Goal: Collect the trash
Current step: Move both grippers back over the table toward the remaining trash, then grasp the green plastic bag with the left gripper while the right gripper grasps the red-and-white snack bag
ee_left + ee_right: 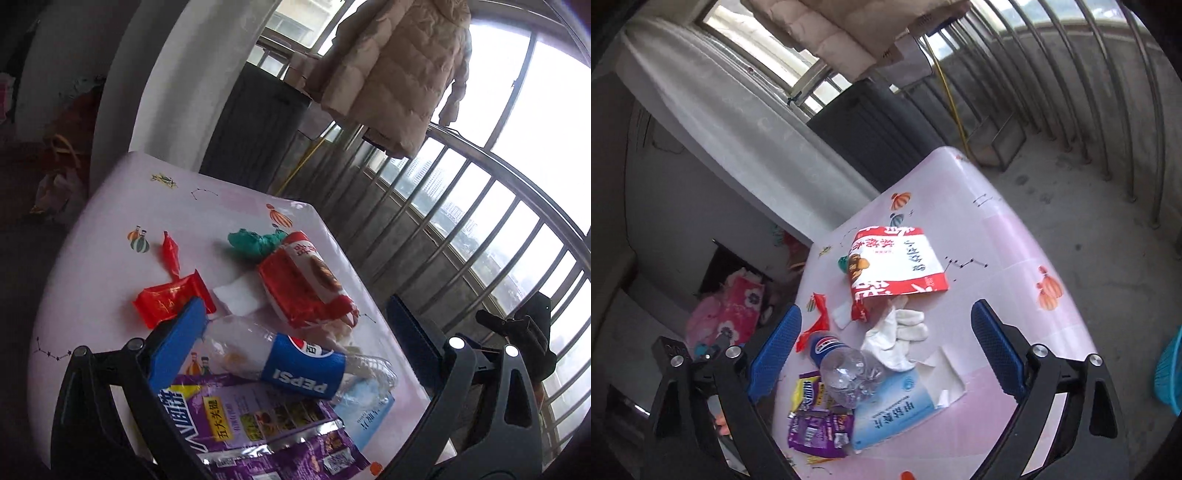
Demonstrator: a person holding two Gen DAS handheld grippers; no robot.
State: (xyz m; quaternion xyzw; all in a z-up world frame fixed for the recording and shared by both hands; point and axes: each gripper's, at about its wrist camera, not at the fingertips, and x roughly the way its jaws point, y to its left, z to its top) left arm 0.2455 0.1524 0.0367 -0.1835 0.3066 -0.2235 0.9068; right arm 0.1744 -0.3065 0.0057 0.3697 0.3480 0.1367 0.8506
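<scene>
Trash lies scattered on a pink patterned table [110,240]. A crushed Pepsi bottle [295,362] lies between and below the fingers of my left gripper [295,306], which is open and holds nothing. Beyond the bottle are a red-and-white snack bag [306,284], a red wrapper [170,299], a white tissue [236,295] and a green crumpled scrap [255,240]. A purple snack bag [258,417] lies nearest. My right gripper [886,308] hovers open over a white cloth [897,339], the bottle [846,369] and a light-blue packet [894,406].
A dark bin [258,125] stands behind the table by a white pillar. A beige puffer coat [399,66] hangs above a metal railing [480,221]. A teal basket [1171,369] sits on the concrete floor to the right of the table.
</scene>
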